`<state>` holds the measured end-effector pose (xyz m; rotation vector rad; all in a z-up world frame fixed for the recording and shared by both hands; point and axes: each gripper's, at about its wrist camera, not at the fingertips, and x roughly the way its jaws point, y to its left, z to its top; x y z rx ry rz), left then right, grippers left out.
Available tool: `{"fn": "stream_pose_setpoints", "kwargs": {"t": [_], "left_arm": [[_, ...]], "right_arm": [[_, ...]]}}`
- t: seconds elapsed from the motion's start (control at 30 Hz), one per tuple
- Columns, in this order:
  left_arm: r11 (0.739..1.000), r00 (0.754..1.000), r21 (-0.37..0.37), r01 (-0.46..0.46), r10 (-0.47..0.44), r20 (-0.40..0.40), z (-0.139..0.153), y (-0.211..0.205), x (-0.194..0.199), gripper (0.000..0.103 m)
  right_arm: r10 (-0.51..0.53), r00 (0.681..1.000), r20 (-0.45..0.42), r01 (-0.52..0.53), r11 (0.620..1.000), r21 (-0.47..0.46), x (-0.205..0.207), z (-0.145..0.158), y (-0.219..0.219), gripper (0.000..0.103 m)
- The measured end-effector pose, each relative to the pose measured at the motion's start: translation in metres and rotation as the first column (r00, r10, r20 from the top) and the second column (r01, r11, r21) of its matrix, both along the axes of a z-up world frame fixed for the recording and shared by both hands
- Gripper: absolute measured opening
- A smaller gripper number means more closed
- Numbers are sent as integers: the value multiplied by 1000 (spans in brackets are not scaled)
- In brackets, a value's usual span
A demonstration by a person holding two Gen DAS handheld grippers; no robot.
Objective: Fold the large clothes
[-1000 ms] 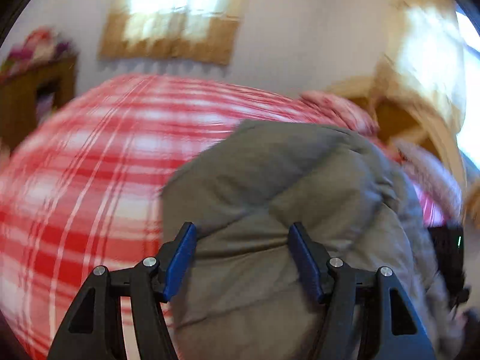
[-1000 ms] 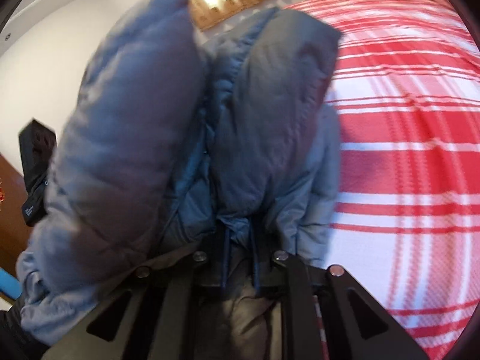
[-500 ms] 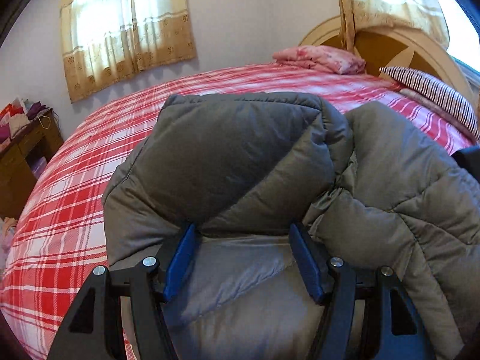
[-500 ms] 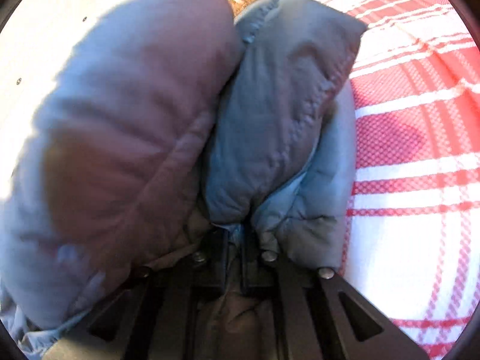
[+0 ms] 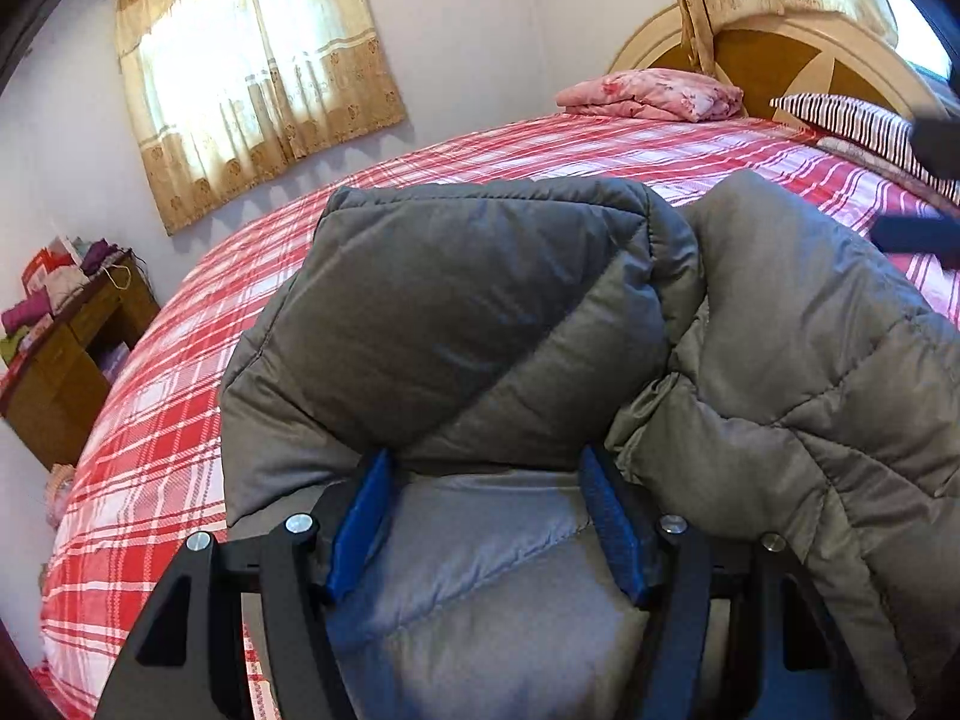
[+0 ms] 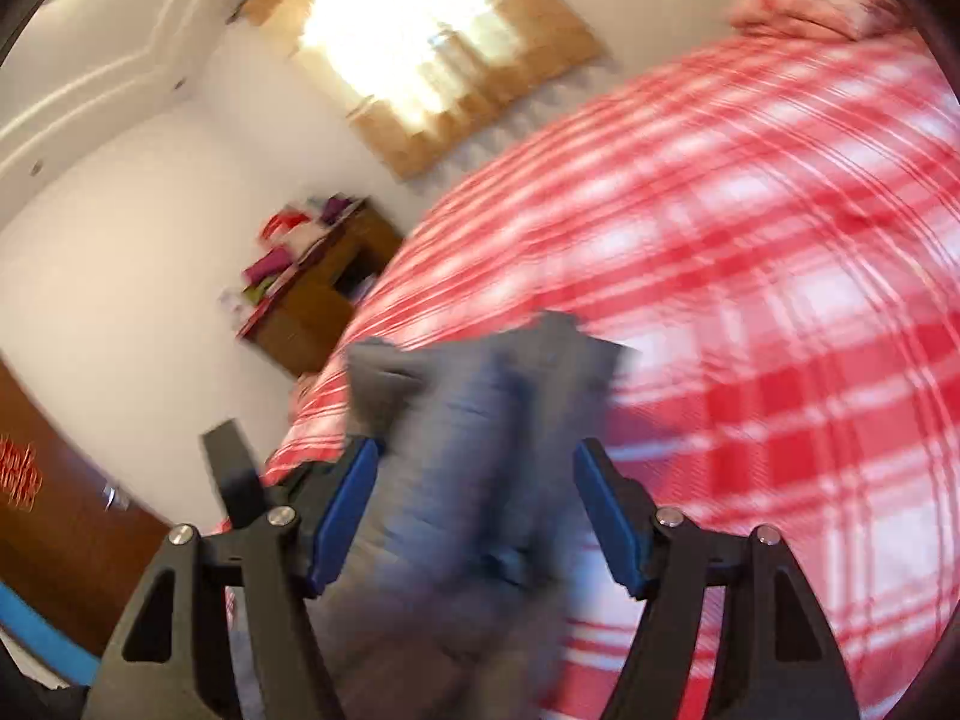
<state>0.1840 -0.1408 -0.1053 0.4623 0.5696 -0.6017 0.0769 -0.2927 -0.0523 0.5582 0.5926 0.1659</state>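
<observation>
A grey quilted puffer jacket [image 5: 492, 324] lies bunched on the red and white plaid bed [image 5: 180, 396], filling the near part of the left wrist view. My left gripper [image 5: 486, 516] is open, its blue pads [image 5: 360, 522] spread wide with jacket padding lying between and over them. In the blurred right wrist view the jacket [image 6: 480, 450] lies between the spread fingers of my right gripper [image 6: 474, 510], which is open. The right gripper's dark body shows at the right edge of the left wrist view [image 5: 924, 234].
A folded pink blanket [image 5: 648, 93] and a striped pillow [image 5: 852, 126] lie by the wooden headboard [image 5: 780, 54]. A wooden side table [image 5: 66, 354] with piled clothes stands left of the bed below a curtained window [image 5: 252, 72]. A brown door [image 6: 54, 516] is at left.
My right gripper has opened and let go of the jacket, which dropped low between its fingers. The left view has steadied, with its gripper still open.
</observation>
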Motion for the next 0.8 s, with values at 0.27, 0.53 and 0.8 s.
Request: {"fn": "stream_pose_setpoints", "kwargs": {"t": [0.27, 0.53, 0.8], "left_arm": [[1000, 1000, 4, -30, 30, 3, -3, 0, 4, 65], [999, 999, 12, -32, 32, 3, -7, -5, 6, 66], [999, 999, -3, -44, 44, -18, -13, -3, 13, 66]], "right_arm": [[-101, 977, -188, 62, 977, -203, 33, -60, 18, 32], [-124, 971, -205, 101, 988, -120, 17, -86, 6, 30], [-119, 976, -184, 105, 991, -82, 7, -93, 4, 30]]}}
